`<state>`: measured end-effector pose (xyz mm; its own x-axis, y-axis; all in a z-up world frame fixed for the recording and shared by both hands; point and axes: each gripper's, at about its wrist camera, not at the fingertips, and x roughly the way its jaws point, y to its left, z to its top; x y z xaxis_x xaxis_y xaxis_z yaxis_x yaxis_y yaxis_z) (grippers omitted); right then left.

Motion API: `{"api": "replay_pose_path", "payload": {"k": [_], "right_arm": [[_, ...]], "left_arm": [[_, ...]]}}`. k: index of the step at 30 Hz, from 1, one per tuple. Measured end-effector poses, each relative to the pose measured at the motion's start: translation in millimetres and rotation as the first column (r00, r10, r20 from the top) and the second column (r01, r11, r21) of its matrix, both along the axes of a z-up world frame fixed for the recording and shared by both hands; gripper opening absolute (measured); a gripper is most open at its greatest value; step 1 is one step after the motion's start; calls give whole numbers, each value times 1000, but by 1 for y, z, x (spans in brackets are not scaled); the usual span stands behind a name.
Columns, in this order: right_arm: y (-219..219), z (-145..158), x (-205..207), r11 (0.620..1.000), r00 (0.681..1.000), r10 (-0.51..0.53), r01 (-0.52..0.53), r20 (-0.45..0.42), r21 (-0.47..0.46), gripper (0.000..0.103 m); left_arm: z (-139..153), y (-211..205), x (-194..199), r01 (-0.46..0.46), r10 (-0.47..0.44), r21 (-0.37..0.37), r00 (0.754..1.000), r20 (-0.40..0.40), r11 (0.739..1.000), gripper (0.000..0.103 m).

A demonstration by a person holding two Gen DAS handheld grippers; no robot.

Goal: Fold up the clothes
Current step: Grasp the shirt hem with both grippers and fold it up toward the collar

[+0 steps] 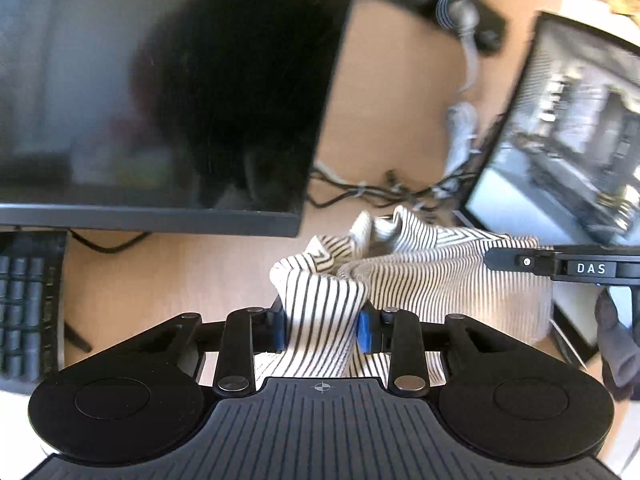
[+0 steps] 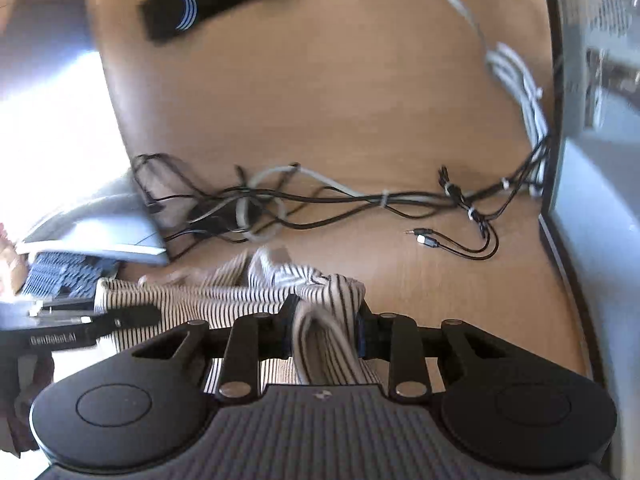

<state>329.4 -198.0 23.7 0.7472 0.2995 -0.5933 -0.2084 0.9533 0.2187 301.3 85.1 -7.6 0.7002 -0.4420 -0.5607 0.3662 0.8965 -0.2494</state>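
You've got a wooden bench [image 2: 320,100] with a big dark monitor [image 1: 160,100] on the left and a second screen [image 1: 560,128] on the right. Between them the striped garment [image 1: 420,272] is bunched up, stretched between your two grippers just above the bench. Behind it there's a tangle of cables [image 2: 320,200], and a keyboard [image 1: 28,304] at the far left. Your left gripper [image 1: 322,330] has its jaws pinching a fold of the cloth; your right gripper [image 2: 324,332] is clamped on another bunch.
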Motion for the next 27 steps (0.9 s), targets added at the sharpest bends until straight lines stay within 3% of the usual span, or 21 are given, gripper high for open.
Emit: {"api": "replay_pose_path", "payload": {"k": [5,10,16,18,20,24,27], "right_arm": [[15,14,-62,997,999,27,-25,23,-74,26],[29,-2,-115,989,1000,4,-7,-20,-148,26],[34,-27,-157,966,993,-2,-28,-116,-258,28],[30,-33,-165,956,987,-5,-43,-161,-291,29],[19,-33,-174,951,983,-22,-36,-182,-307,33],[-12,-16,-181,973,981,-104,66,-166,-222,40],[-39,4,-180,981,971,-195,189,-139,-54,62]], "left_arm": [[3,24,-44,66,-66,-22,998,-10,998,34],[-18,31,-70,141,-143,-31,988,-62,990,37],[-31,56,-93,198,-200,-28,970,-138,980,52],[-32,66,-98,209,-211,-31,964,-160,977,68],[-30,77,-101,199,-202,-39,963,-179,979,73],[-24,111,-100,103,-126,-112,967,-220,988,75],[-17,125,-90,24,-75,-201,965,-250,979,87]]}}
